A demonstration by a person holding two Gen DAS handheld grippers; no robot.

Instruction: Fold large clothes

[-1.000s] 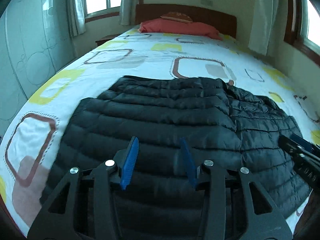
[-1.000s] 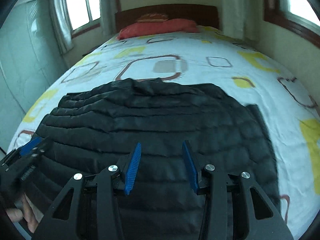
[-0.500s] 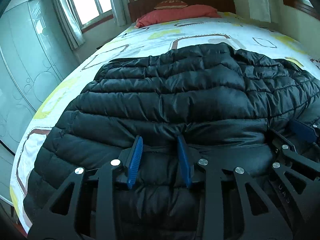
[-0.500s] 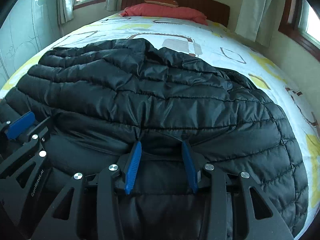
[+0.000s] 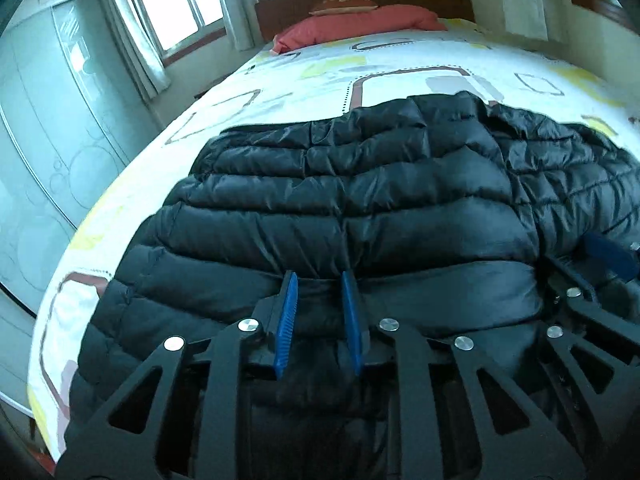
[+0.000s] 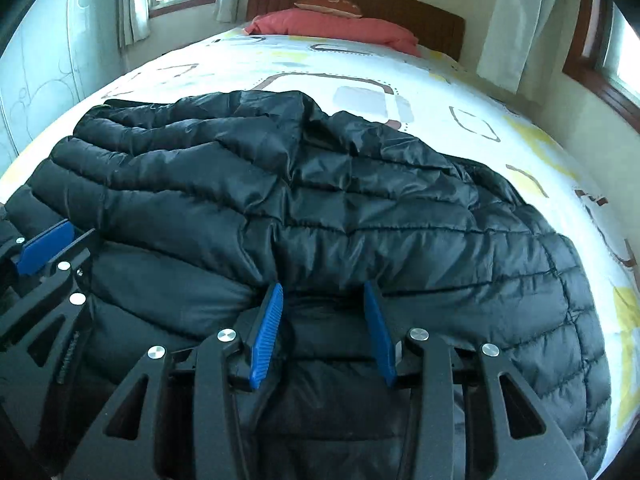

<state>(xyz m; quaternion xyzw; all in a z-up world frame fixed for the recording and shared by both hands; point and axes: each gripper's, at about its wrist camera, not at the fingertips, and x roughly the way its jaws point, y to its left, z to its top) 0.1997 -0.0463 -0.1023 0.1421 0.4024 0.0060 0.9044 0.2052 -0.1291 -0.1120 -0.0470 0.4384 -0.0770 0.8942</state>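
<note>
The black quilted puffer jacket (image 5: 360,208), glossy with puffy horizontal channels, lies spread across my bed (image 5: 400,68) on its patterned sheet. My left tool (image 5: 318,304) sits low at the near hem, ribbed blue pads narrowed onto a pinch of fabric. My right tool (image 6: 324,316) is wider, with hem fabric bunched between its pads.

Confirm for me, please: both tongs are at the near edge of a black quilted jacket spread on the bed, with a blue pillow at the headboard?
Not quite: the pillow is red, as the right wrist view shows. The rest holds: left tongs and right tongs are at the near edge of the black quilted jacket on the bed.
</note>
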